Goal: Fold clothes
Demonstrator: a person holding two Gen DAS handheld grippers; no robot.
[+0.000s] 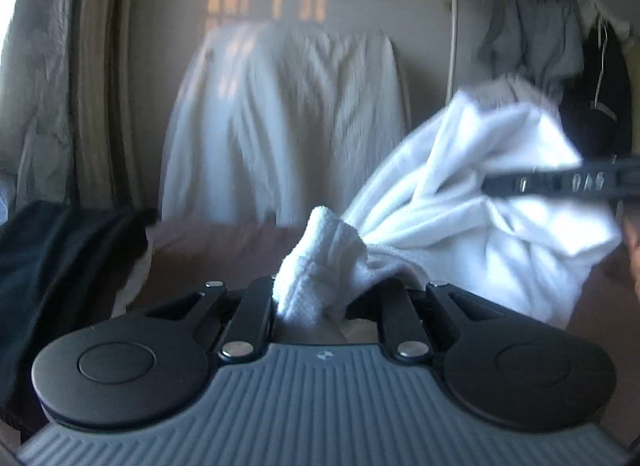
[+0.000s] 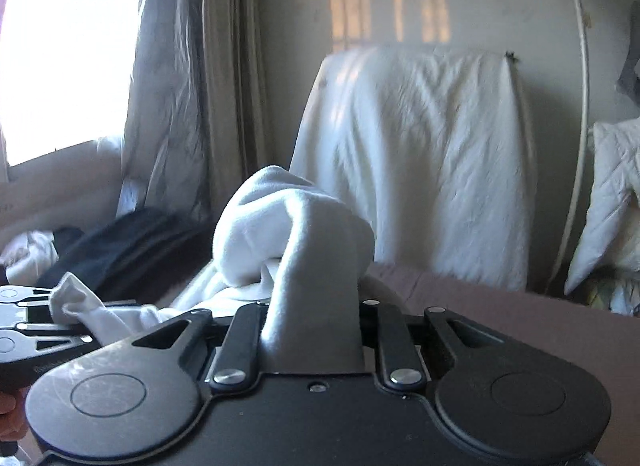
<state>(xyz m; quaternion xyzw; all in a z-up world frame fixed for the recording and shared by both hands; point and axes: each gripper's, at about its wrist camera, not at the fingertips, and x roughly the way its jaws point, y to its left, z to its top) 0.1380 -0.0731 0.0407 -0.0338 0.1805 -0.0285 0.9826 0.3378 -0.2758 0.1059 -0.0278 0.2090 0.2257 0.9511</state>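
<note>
While it hangs bunched in the air above the brown table [image 1: 240,250], the white garment [image 1: 472,201] is stretched between both claws. Over on the left claw [image 1: 316,306], a ribbed cuff or hem pokes up between the fingers, pinched tight. From there the fabric runs out to the right, where it billows in a big soft lump. Now the right claw [image 2: 312,330]: a thick fold of the same white cloth rises straight out of its grip, fingers pressed onto it, then flops over in a rounded hump. Its camera also catches the left claw low at the left edge, with a corner of cloth in its tip. Farther out, a dark garment [image 1: 52,266] lies on the table's left side. Behind stands a chair draped in a white sheet [image 2: 420,161], with curtains [image 2: 188,85] and a bright window [image 2: 64,53] to the left. Grey and black clothes [image 1: 560,49] hang on the wall at right.
</note>
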